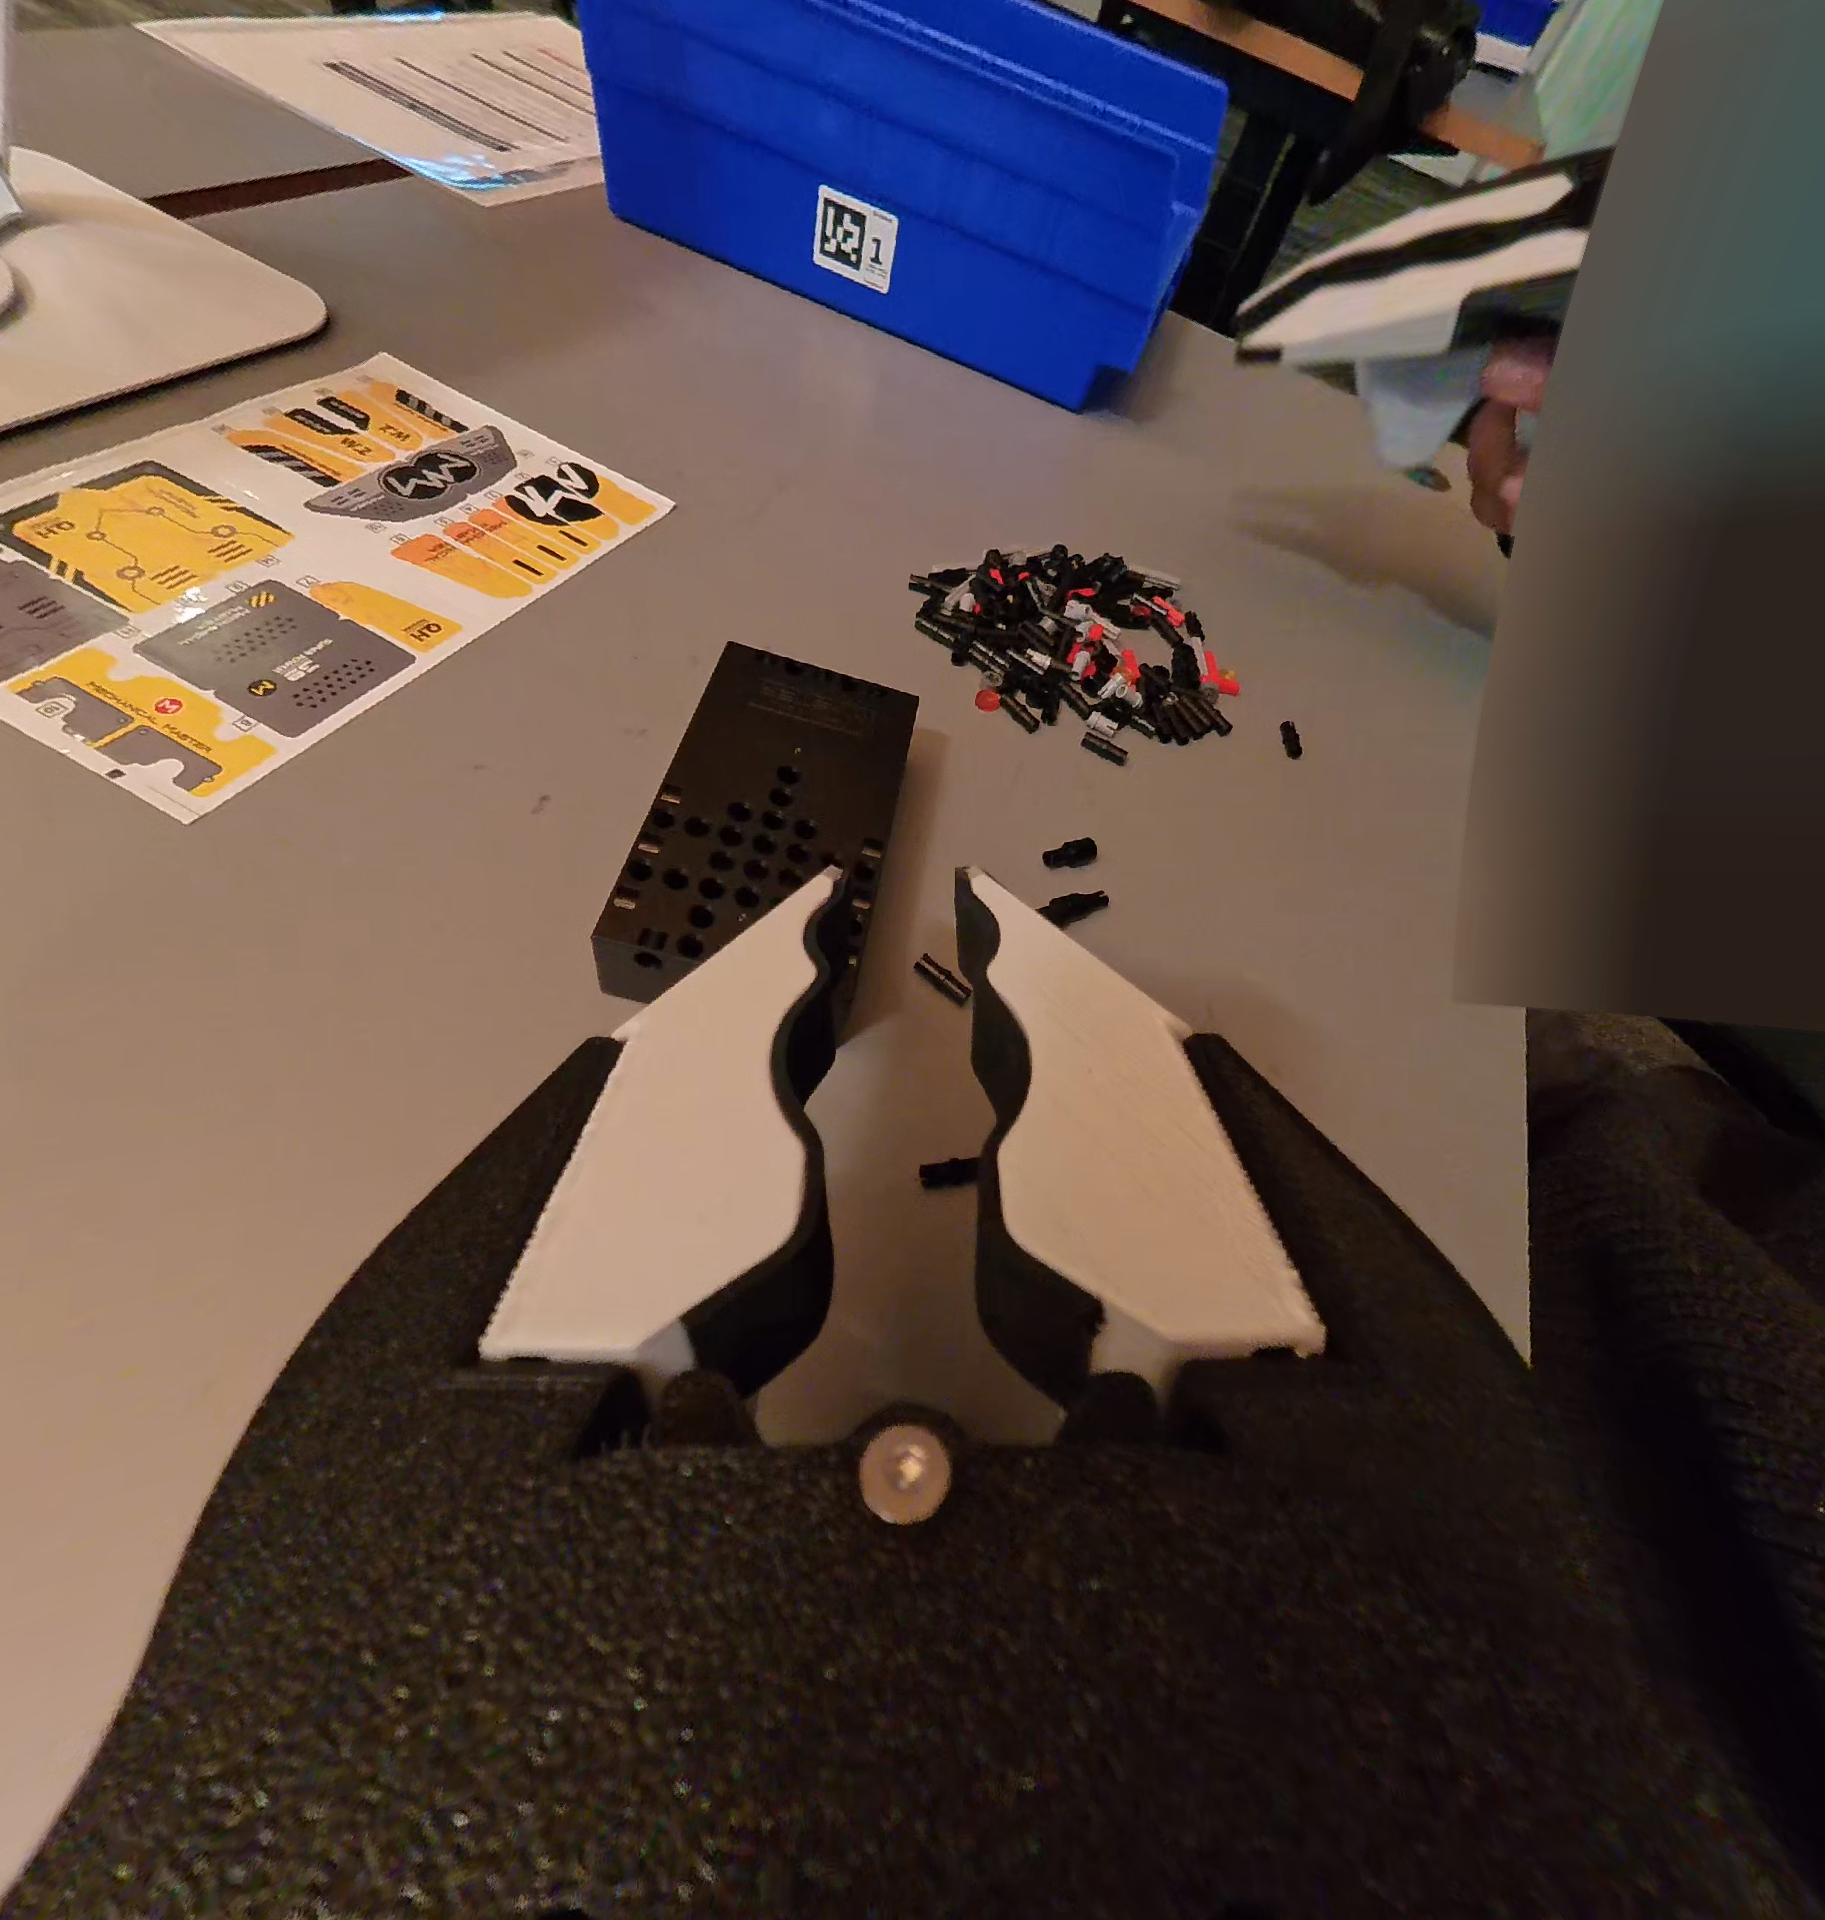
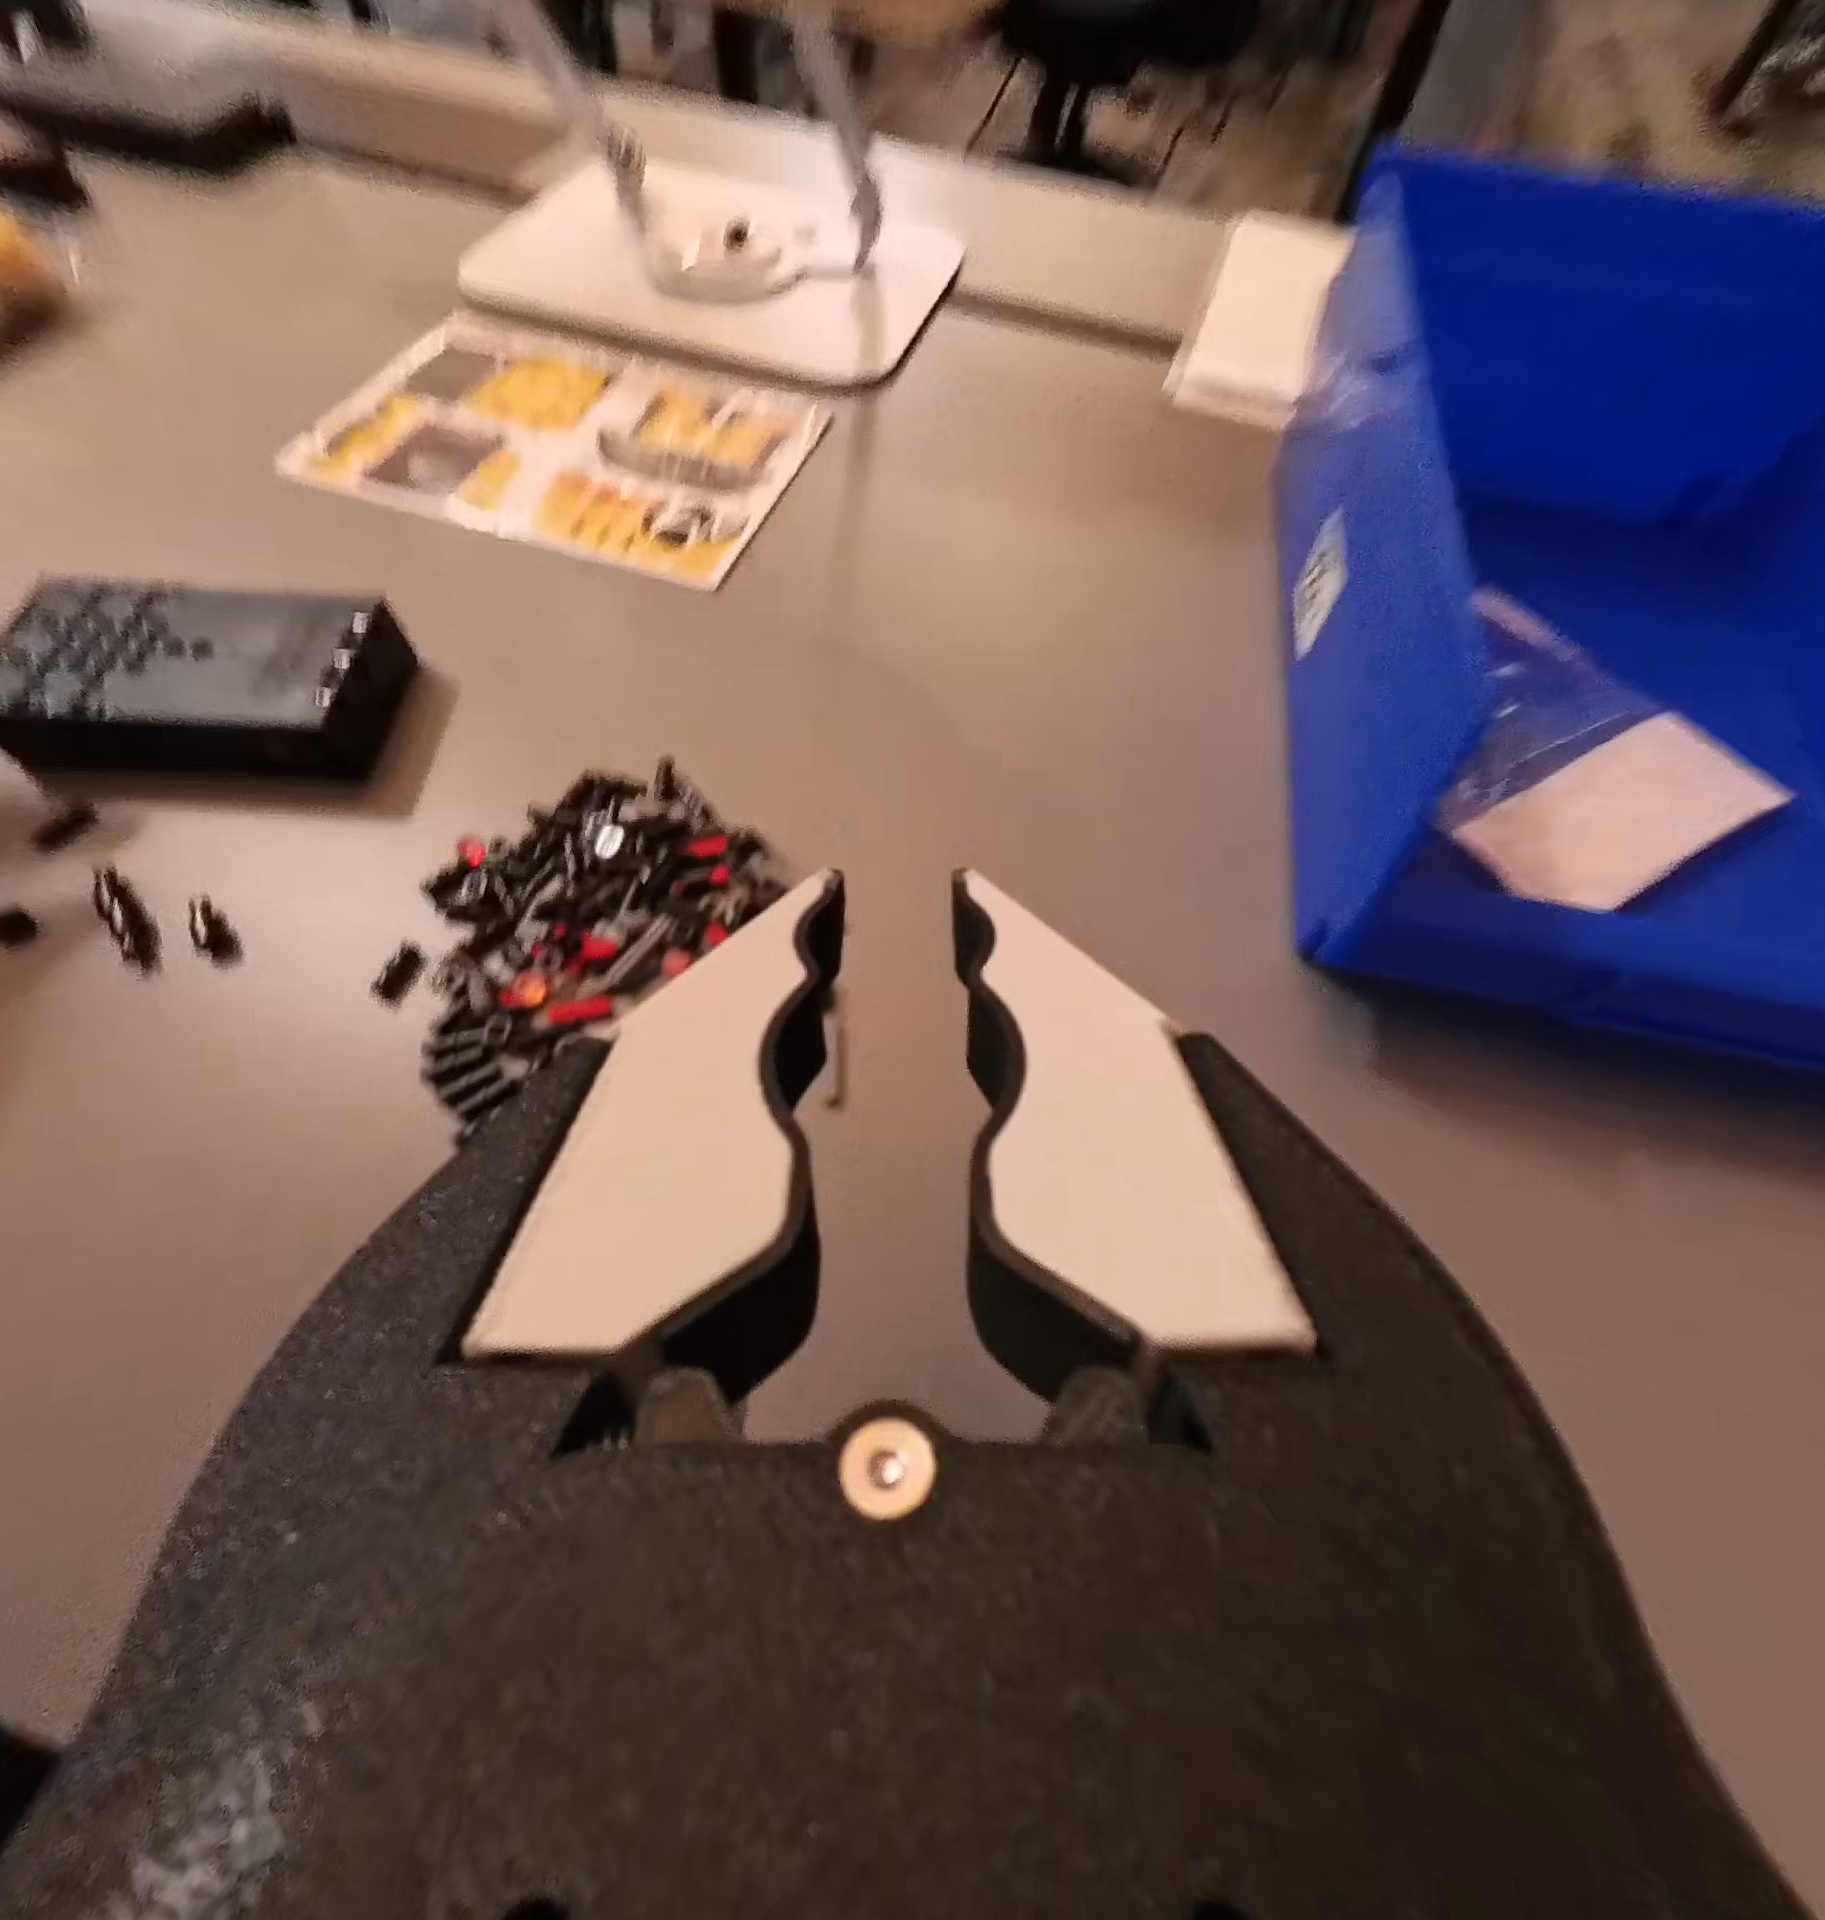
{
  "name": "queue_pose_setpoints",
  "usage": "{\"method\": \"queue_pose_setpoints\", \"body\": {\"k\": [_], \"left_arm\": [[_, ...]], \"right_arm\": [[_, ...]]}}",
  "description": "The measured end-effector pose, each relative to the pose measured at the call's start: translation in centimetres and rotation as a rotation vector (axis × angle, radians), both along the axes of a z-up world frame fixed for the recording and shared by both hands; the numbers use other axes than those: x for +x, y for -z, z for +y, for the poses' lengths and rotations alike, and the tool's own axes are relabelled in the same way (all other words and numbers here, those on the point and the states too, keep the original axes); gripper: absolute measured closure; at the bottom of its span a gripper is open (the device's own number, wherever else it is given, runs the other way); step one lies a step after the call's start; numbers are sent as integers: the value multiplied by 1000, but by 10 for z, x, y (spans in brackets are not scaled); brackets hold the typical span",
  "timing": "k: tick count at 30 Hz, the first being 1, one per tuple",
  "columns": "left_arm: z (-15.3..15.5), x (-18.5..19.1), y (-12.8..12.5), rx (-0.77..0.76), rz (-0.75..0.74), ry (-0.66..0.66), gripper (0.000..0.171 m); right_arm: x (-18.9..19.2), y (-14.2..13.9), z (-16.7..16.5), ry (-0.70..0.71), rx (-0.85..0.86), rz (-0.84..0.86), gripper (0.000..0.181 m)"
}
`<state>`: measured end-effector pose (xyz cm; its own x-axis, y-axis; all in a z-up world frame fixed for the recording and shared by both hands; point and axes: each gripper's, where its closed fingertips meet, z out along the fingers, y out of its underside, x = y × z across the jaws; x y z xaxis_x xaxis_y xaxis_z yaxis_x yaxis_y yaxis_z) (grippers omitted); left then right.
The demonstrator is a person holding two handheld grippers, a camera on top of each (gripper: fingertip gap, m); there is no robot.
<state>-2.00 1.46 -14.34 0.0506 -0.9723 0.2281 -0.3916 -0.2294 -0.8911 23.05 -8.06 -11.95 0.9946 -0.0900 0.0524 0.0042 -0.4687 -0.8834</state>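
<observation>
My left gripper [image 1: 897, 878] is open and empty, low over the grey table. Its left fingertip overlaps the near right corner of a black block with many holes [image 1: 752, 821]. A few loose black pins [image 1: 1069, 854] lie just right of its tips. A pile of small black, red and grey pins [image 1: 1079, 649] lies farther off to the right. My right gripper [image 2: 897, 883] is open and empty above the table, just right of the same pin pile [image 2: 586, 925]. The black block [image 2: 186, 675] lies far to its left. The right wrist view is blurred.
A blue bin with a square tag [image 1: 908, 177] stands at the back; in the right wrist view the bin [image 2: 1407, 727] holds a clear plastic bag [image 2: 1604, 821]. A yellow and grey sticker sheet [image 1: 264, 582] lies at left. A white stand base [image 1: 108, 301] sits behind it. Left tips to right tips: about 25 cm. My right tips are about 25 cm from the black block [image 2: 186, 675], my left tips only 6 cm. It turns up in the left wrist view [image 1: 829, 788] as well.
</observation>
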Motion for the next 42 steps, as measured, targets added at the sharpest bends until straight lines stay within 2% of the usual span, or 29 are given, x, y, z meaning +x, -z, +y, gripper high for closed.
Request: {"method": "queue_pose_setpoints", "body": {"k": [2,5,10,15,24,26,31,35,42], "left_arm": [[0,0,1,-1,3,1,153],[0,0,1,-1,3,1,153],[0,1,2,-11,7,4,153],[-2,1,3,5,16,9,153],[-5,2,4,38,29,21,153],[-6,2,4,50,27,17,153],[-5,0,2,60,21,12,153],[-5,-1,1,72,18,1,153],[-5,-3,1,86,20,-2,153]], "right_arm": [[-14,20,0,-46,-87,14,160],[-31,34,0,-80,-105,34,161],[-63,35,0,-146,-68,130,161],[-96,35,-1,-216,-65,144,161],[-202,34,15,-478,-45,334,161],[-218,40,20,-510,-74,308,161],[-234,56,36,-515,-135,116,161],[-247,65,44,-526,-172,97,160],[-244,77,47,-484,-233,12,160]]}}
